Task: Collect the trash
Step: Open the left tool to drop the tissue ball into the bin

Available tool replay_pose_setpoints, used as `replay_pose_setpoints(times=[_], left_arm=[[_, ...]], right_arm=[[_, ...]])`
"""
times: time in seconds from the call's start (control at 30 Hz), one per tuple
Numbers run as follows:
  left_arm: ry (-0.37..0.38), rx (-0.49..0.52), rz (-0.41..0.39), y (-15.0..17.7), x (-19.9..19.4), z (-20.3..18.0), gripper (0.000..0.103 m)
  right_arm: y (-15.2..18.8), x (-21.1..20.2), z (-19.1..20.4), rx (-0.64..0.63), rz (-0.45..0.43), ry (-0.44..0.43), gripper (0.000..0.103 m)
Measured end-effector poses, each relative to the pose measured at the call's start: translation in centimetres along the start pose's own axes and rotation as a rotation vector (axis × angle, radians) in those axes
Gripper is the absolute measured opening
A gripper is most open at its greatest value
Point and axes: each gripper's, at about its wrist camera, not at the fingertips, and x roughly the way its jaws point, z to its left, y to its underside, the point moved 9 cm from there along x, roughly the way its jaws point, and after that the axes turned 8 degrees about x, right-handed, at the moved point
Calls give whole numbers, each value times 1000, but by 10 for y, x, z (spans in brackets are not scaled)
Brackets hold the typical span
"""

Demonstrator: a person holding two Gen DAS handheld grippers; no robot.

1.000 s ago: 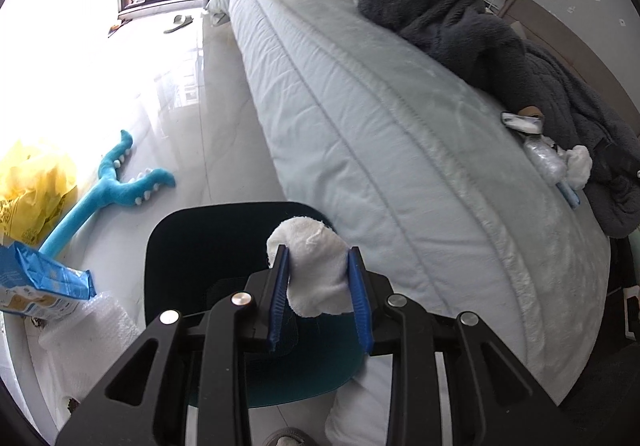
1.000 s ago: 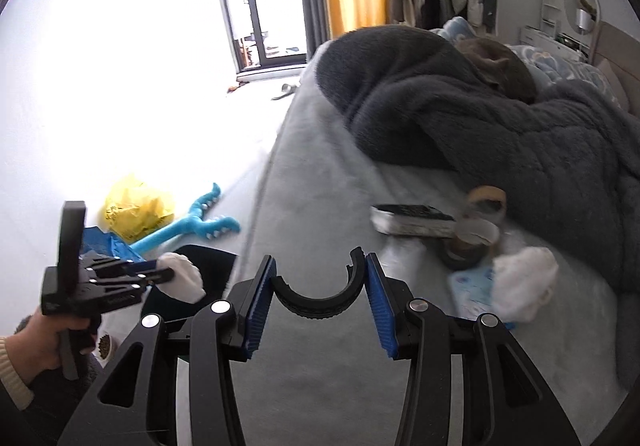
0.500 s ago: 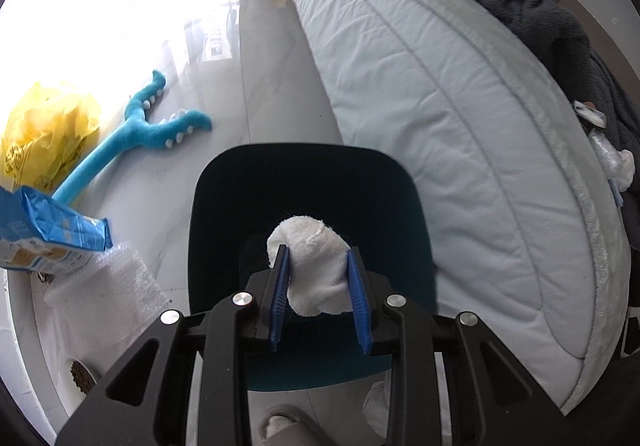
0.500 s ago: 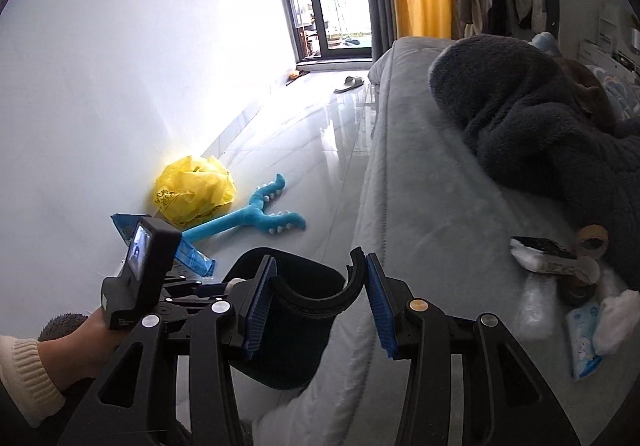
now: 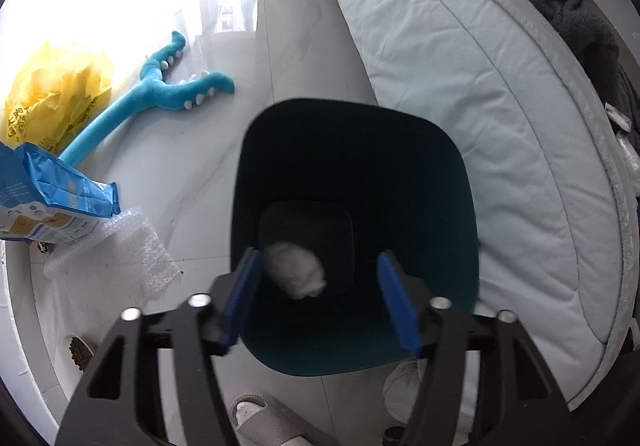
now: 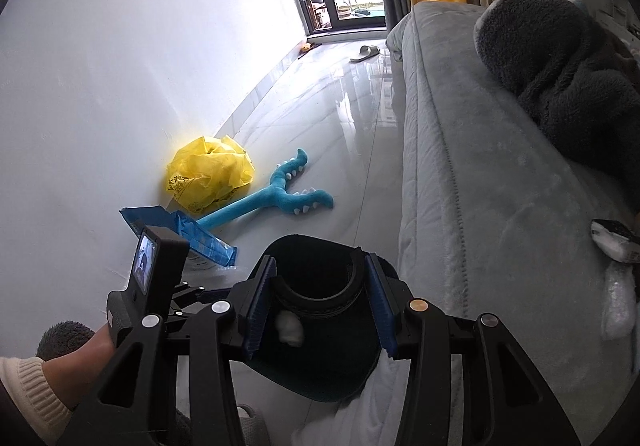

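A dark teal trash bin (image 5: 452, 165) stands on the floor beside the bed. My left gripper (image 5: 320, 294) is open right above the bin's mouth. A white crumpled tissue (image 5: 294, 272) is loose inside the bin, blurred. In the right wrist view the bin (image 6: 320, 386) and the tissue (image 6: 290, 328) show below my right gripper (image 6: 318, 308), which is shut on a black tape ring (image 6: 318, 296). More trash (image 6: 614, 240) lies on the bed at the right.
A grey bed (image 5: 460, 65) with a dark blanket (image 6: 560, 57) is on the right. On the floor lie a blue plush toy (image 5: 160, 93), a yellow bag (image 5: 52, 85), a blue packet (image 5: 48, 197), bubble wrap (image 5: 112, 266) and a slipper (image 5: 268, 422).
My left gripper opened over the bin and the tissue dropped out of it into the bin. My right gripper swung left to hang over the bin, still holding the ring.
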Motion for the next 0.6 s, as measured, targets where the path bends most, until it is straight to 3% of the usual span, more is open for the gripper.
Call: replay_pose_setpoints(times=[0.37,0.6], left_arm=[[-42,30,-133,-9,-49,20,76],[-46,57,-230,-13,-80,30,77]], right_arm=[[12,56,33,-1,84,-17,46],[25,91,32,15,148,6,46]])
